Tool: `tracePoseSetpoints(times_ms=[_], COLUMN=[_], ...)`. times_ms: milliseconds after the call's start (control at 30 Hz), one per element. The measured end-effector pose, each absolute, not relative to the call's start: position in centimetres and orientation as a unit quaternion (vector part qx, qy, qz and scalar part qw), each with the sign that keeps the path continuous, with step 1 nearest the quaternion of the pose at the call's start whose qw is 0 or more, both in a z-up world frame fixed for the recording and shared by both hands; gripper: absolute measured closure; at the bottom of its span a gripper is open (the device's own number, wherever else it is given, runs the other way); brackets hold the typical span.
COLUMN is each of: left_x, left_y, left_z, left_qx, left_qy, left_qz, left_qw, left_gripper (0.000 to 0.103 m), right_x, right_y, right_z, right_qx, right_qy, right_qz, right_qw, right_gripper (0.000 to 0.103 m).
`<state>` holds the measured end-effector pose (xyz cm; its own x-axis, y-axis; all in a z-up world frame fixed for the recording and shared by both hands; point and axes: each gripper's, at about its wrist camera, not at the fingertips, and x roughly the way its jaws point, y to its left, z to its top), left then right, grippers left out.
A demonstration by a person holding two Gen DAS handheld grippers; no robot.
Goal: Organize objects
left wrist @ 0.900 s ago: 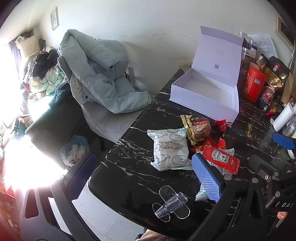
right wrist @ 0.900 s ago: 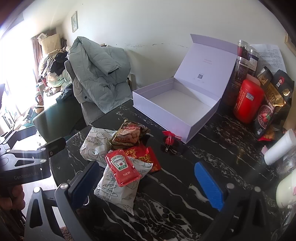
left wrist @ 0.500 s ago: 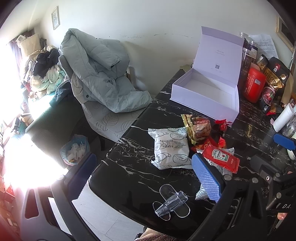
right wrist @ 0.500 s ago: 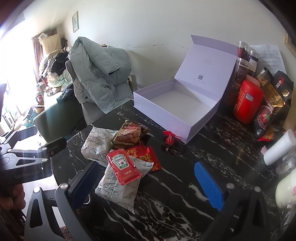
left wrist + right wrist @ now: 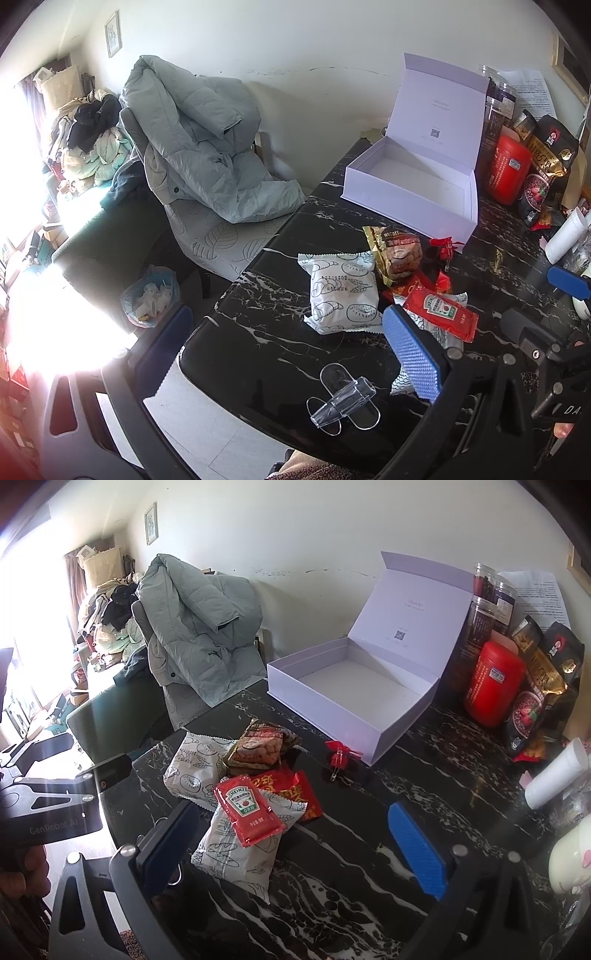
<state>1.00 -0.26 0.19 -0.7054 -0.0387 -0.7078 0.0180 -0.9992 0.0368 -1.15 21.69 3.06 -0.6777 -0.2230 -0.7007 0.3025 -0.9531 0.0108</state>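
Left claw: the left gripper point(image 5: 288, 354) hangs over the near left edge of the black marble-patterned table point(image 5: 258, 306), jaws spread wide, nothing between them.
Clear clip: a transparent plastic clip point(image 5: 341, 402) lies near that edge, just beside the left gripper's blue pad; a careless sweep could knock it to the floor.
Snack pile: a white printed bread packet point(image 5: 195, 768), a brown crinkled snack pouch point(image 5: 260, 751), a flat red foil packet point(image 5: 295, 790) and a second white printed packet point(image 5: 240, 849) overlap in the table's middle.
Ketchup: a red Heinz sauce sachet point(image 5: 249, 812) rests loosely on the second white packet; lifting that packet would likely tip the sachet off.
Right claw: the right gripper point(image 5: 295, 849) is open over the pile, holding nothing; its wide span could pinch two packets together.
Box: the open white cardboard box point(image 5: 332, 716) stands behind, apparently empty, lid upright.
Red bow: a small red ribbon pin point(image 5: 340, 757) sits just beside the box's front corner, easily brushed away.
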Motion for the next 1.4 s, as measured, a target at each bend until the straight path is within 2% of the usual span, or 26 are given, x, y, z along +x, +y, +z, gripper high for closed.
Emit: tracePoseSetpoints(times_ms=[1400], left_x=[2.8], left_y=[-0.3], left_z=[-0.2], left_qx=[0.395], left_qy=[-0.010], left_qz=[-0.918], left_qw=[0.022], left_gripper=[0.000], right_x=[0.4], right_y=[22.1], right_z=[2.1], right_qx=[0.381], right_qy=[0.051], right_qz=[-0.912], right_qw=[0.144], right_gripper=[0.000])
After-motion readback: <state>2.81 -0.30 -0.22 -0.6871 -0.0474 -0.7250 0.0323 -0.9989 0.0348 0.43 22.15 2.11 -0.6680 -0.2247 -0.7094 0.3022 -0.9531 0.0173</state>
